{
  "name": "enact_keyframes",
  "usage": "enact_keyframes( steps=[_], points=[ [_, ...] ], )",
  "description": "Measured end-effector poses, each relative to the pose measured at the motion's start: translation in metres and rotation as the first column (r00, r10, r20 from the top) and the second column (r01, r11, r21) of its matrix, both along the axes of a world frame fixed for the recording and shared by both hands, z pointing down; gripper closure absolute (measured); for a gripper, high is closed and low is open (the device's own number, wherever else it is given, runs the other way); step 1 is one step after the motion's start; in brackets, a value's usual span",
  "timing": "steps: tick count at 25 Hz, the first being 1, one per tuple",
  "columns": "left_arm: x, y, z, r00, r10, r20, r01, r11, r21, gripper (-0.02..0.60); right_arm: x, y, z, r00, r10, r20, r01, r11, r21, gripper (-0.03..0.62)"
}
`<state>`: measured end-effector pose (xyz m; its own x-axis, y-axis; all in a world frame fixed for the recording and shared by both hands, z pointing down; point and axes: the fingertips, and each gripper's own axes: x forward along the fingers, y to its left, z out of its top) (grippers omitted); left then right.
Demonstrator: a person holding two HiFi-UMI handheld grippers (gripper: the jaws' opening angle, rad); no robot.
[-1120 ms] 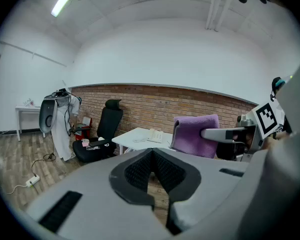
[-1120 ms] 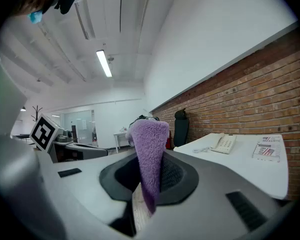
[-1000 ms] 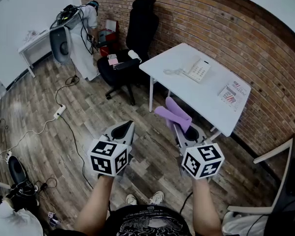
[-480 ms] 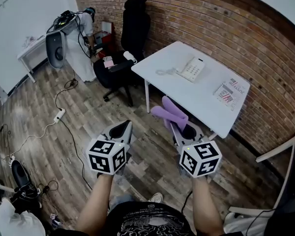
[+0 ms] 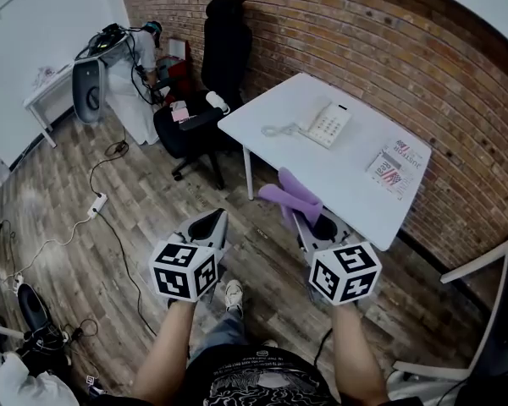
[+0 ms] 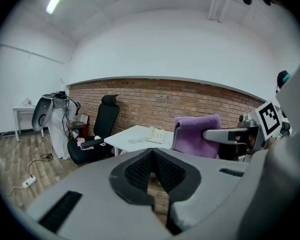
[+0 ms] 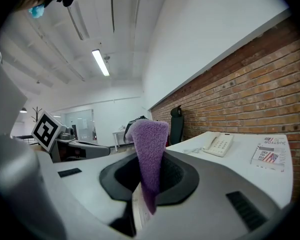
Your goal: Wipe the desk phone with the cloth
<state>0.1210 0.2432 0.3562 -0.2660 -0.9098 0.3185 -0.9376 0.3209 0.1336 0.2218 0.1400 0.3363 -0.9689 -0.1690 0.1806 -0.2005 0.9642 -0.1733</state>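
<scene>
A white desk phone [image 5: 326,124] with a coiled cord lies on the white table [image 5: 339,172] by the brick wall; it also shows in the left gripper view [image 6: 152,134] and the right gripper view [image 7: 218,144]. My right gripper [image 5: 309,222] is shut on a purple cloth [image 5: 292,194], which sticks up out of its jaws [image 7: 149,156] and reaches just short of the table's near edge. The cloth also shows in the left gripper view [image 6: 196,135]. My left gripper [image 5: 212,225] is held over the floor, jaws shut with nothing in them.
A booklet [image 5: 396,163] lies on the table's right end. A black office chair [image 5: 205,83] stands left of the table. A person in white [image 5: 140,66] works at equipment by the far desk. A power strip and cables [image 5: 95,205] trail over the wooden floor.
The table and phone have drawn nearer and shifted left in the head view as the person steps forward. Both grippers keep the same pose, cloth still held.
</scene>
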Motion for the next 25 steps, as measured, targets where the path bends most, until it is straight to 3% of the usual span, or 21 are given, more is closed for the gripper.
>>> enact_keyframes(
  steps=[5, 17, 25],
  points=[
    [-0.036, -0.028, 0.007, 1.0, 0.016, -0.007, -0.016, 1.0, 0.007, 0.575, -0.036, -0.023, 0.008, 1.0, 0.009, -0.014, -0.009, 1.0, 0.003, 0.546],
    [-0.169, -0.096, 0.004, 0.997, 0.071, -0.037, -0.07, 0.997, 0.007, 0.575, -0.162, -0.082, 0.008, 0.997, 0.061, -0.057, -0.061, 0.998, -0.007, 0.546],
    [-0.237, -0.131, 0.006, 0.992, 0.113, -0.048, -0.113, 0.994, 0.008, 0.575, -0.226, -0.112, 0.007, 0.992, 0.104, -0.076, -0.104, 0.995, 0.0, 0.546]
  ],
)
